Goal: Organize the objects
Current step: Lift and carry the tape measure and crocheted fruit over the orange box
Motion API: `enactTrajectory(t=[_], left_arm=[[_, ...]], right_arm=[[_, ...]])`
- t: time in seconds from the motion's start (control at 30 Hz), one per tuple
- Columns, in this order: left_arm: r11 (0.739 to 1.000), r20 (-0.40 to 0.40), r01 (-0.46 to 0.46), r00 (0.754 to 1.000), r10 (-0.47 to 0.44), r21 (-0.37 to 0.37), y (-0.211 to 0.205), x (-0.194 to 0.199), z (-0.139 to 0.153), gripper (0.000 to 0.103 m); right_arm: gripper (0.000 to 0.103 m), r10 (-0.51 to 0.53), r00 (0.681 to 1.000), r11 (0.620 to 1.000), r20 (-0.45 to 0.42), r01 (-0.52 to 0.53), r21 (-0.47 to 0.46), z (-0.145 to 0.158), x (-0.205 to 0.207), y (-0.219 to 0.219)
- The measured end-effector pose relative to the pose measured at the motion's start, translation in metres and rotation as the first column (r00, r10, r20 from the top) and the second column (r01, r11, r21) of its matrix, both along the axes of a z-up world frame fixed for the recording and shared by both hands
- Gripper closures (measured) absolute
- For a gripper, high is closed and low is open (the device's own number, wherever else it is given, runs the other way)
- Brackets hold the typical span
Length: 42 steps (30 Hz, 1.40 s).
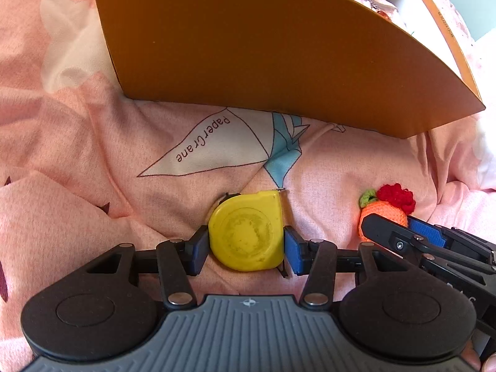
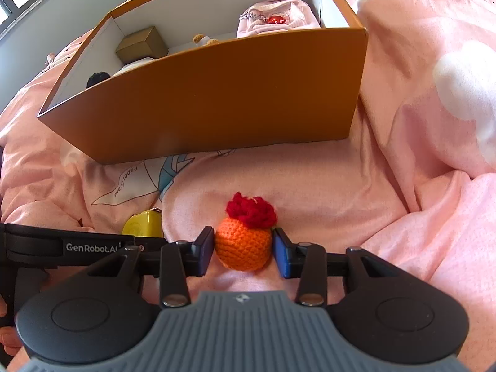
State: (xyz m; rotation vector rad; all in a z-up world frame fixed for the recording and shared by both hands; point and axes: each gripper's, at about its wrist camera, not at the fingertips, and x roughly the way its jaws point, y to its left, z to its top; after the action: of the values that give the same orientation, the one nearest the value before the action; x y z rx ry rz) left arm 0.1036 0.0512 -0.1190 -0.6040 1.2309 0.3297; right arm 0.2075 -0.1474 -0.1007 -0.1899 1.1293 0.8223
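Pink bedsheet (image 1: pixel 93 124) with a paper-crane print; orange box (image 2: pixel 217 93) sits on it, open, white inside. In the box: a small brown carton (image 2: pixel 141 45) and a pink pouch (image 2: pixel 276 18).

Left gripper (image 1: pixel 246 249): both blue pads pressed against the sides of a yellow tape measure (image 1: pixel 246 235) lying on the sheet, near the box's front wall.

Right gripper (image 2: pixel 243 251): pads clamped on an orange crochet fruit (image 2: pixel 241 245) with a red top, also on the sheet, just beside the tape measure.
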Motion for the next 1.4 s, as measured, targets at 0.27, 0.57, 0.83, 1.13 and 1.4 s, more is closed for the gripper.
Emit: enactTrajectory(t=[0.27, 0.57, 0.83, 1.13, 1.4], left_arm=[[0.999, 0.066, 0.037, 0.997, -0.039, 0.021, -0.004, -0.011, 0.016, 0.046], [0.994, 0.151, 0.089, 0.984, -0.098, 0.068, -0.009, -0.025, 0.048, 0.046], [0.988, 0.263, 0.117, 0.955, -0.140, 0.102, -0.021, -0.012, 0.080, 0.046], [0.987, 0.399, 0.077, 0.908, -0.127, 0.139, -0.010, 0.004, 0.126, 0.046], [0.987, 0.438, 0.034, 0.893, -0.100, 0.157, 0.012, 0.038, 0.136, 0.046]], right_arm=[[0.061, 0.000, 1.000, 1.000, 0.026, -0.001, 0.016, 0.010, -0.006, -0.004], [0.061, 0.018, 0.995, 0.998, 0.094, -0.023, 0.051, 0.035, -0.014, -0.009], [0.061, 0.042, 0.984, 0.991, 0.172, -0.063, 0.115, 0.074, -0.019, -0.016], [0.061, 0.063, 0.952, 0.973, 0.299, -0.125, 0.194, 0.128, -0.010, -0.006], [0.061, 0.063, 0.925, 0.965, 0.375, -0.152, 0.215, 0.148, 0.013, 0.022]])
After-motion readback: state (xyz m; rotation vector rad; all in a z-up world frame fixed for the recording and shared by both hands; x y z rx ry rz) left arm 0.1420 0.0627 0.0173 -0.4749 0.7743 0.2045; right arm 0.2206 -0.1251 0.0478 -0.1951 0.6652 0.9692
